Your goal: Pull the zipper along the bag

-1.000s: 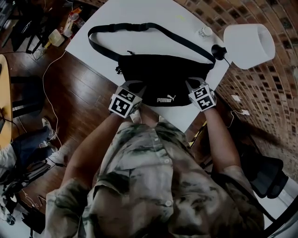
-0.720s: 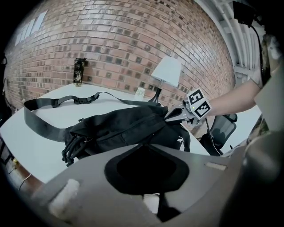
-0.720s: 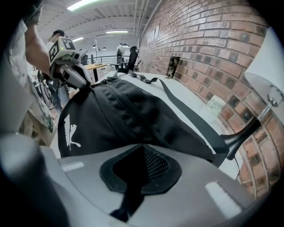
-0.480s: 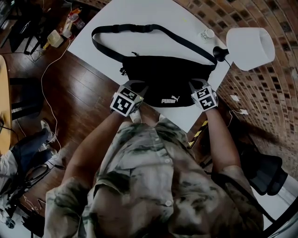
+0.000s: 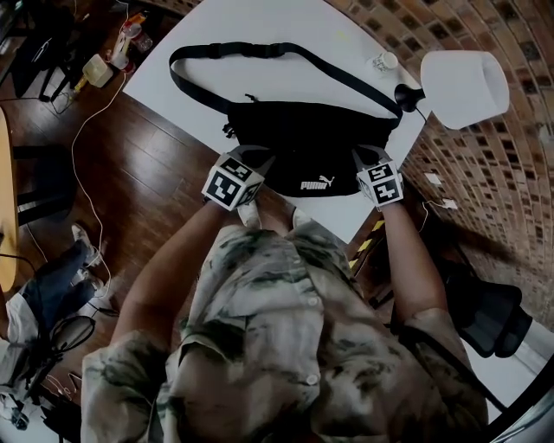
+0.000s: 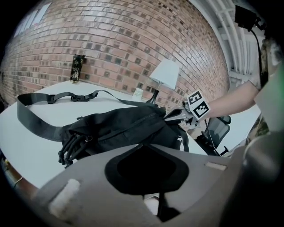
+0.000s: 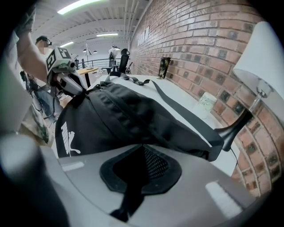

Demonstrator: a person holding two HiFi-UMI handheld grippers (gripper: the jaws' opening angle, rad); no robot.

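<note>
A black waist bag (image 5: 307, 143) with a white logo lies on the white table (image 5: 260, 26), its strap (image 5: 260, 50) looped toward the back. My left gripper (image 5: 253, 163) is shut on the bag's fabric at its near left end; the cloth shows pinched between the jaws of the left gripper (image 6: 144, 148). My right gripper (image 5: 363, 161) is shut on the bag's near right end, dark fabric caught in the jaws of the right gripper (image 7: 142, 148). The zipper pull is not clearly visible in any view.
A lamp with a white shade (image 5: 463, 86) and black base (image 5: 407, 97) stands at the table's right corner, a small glass (image 5: 383, 60) beside it. A dark can (image 6: 76, 68) sits by the brick wall. The table's front edge is close to my body. Cables and bottles (image 5: 95, 71) lie on the floor at left.
Both grippers keep their hold on the bag's two ends. The left gripper has crept slightly up and the whole view has drifted a little; the bag stays in place.
</note>
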